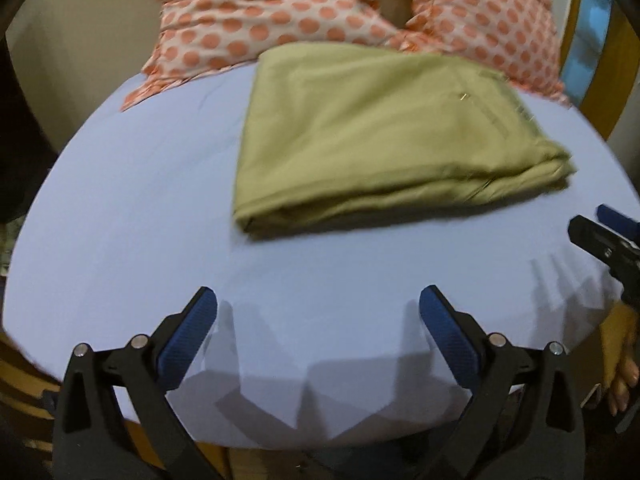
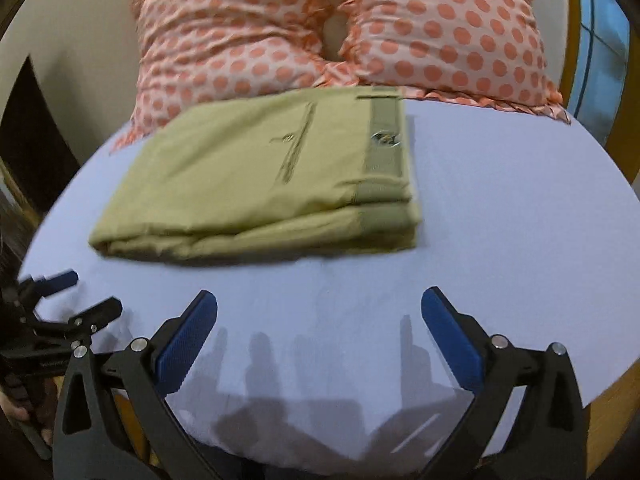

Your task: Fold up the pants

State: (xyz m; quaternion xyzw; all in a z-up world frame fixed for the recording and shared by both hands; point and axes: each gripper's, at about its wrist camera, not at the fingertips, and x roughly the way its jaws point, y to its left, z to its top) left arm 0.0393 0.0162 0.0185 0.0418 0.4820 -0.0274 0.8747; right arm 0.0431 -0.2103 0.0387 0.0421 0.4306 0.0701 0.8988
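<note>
Olive-green pants (image 1: 372, 136) lie folded into a thick rectangle on the pale blue bed sheet (image 1: 132, 208). In the right wrist view the pants (image 2: 260, 184) show their waistband and button at the right end. My left gripper (image 1: 318, 300) is open and empty, hovering near the bed's front edge, well short of the pants. My right gripper (image 2: 319, 302) is also open and empty, back from the pants. The right gripper shows at the right edge of the left wrist view (image 1: 608, 232); the left gripper shows at the lower left of the right wrist view (image 2: 80, 296).
Two pillows with orange dots (image 2: 248, 40) (image 2: 460, 32) lean at the head of the bed, just behind the pants. A wooden bed frame (image 2: 616, 392) runs along the right side. A blue window (image 2: 604, 40) is at the far right.
</note>
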